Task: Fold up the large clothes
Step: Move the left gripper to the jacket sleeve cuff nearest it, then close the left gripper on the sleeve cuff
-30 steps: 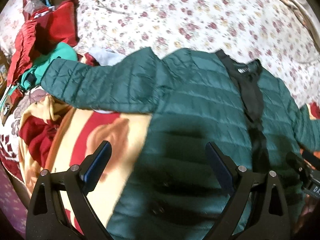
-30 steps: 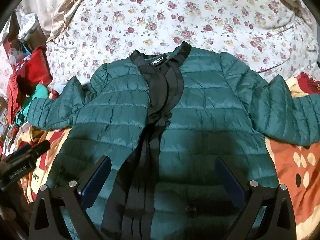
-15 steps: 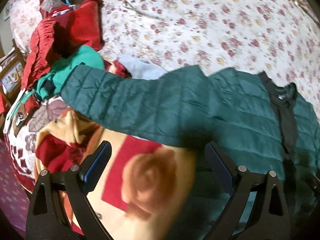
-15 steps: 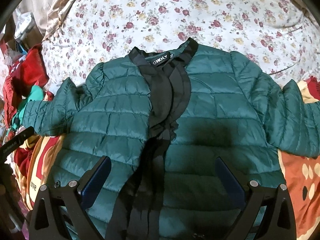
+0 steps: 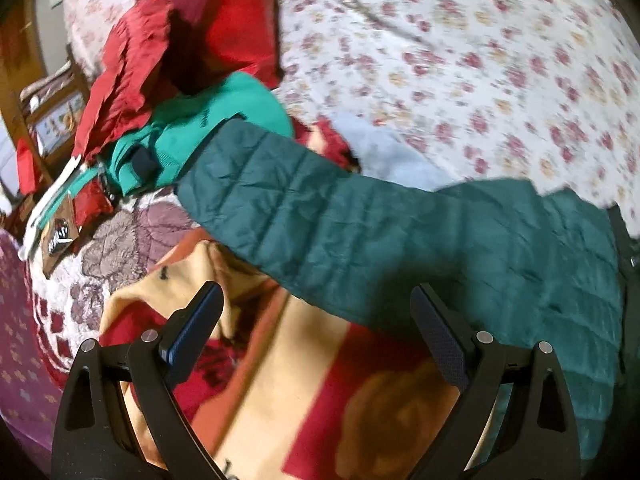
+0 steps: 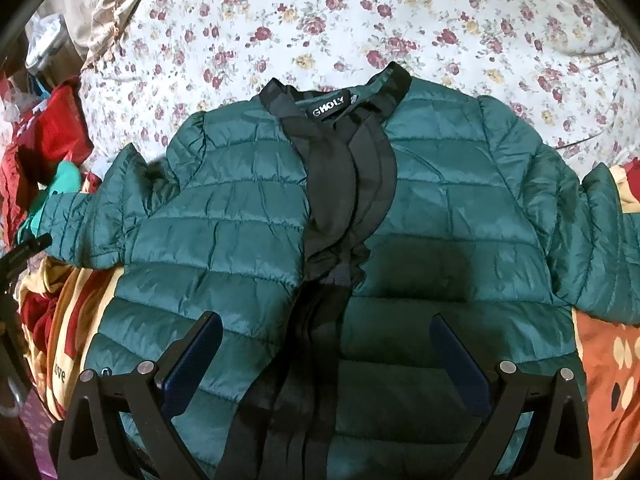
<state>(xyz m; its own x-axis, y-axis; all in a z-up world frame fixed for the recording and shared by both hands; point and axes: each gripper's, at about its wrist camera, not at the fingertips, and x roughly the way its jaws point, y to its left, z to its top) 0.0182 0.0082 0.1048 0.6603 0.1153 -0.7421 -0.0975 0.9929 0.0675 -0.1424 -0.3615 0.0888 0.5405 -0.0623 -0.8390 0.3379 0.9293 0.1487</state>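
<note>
— So, starting from the left: that heap of red clothes [image 5: 160, 52] and the bright green garment [image 5: 208, 120] sit at the bed's edge, and the jacket's left sleeve [image 5: 320, 216] runs out toward them, its cuff lying against the green one.

— And the left tool [image 5: 316, 328]?

— Released, jaws spread wide, holding nothing. It hangs over the patterned blanket [image 5: 280, 380], pointed at the underside of that sleeve, near it but not touching as far as I can tell.

— Where's the jacket itself?

— The green quilted jacket [image 6: 248, 240] lies face up on the bed, collar toward the floral sheet [image 6: 360, 12], black front placket [image 6: 344, 184] slightly open down the middle, both sleeves thrown outward. Its hem end rests on the blanket.

— How would it handle, do you think?

— Light and puffy, I'd say, with a slick shell. Soft, no stiffness, so it will likely slide and spring back from a fold. I'd take the sleeve at the cuff, where the fabric is thin enough to pinch, and carry it across the chest.

— And the right side?

— The right tool [image 6: 326, 360] is also unclenched and empty, hovering above the jacket's lower front, straddling the placket. The right sleeve [image 6: 592, 240] lies well out to its side, untouched.
</note>
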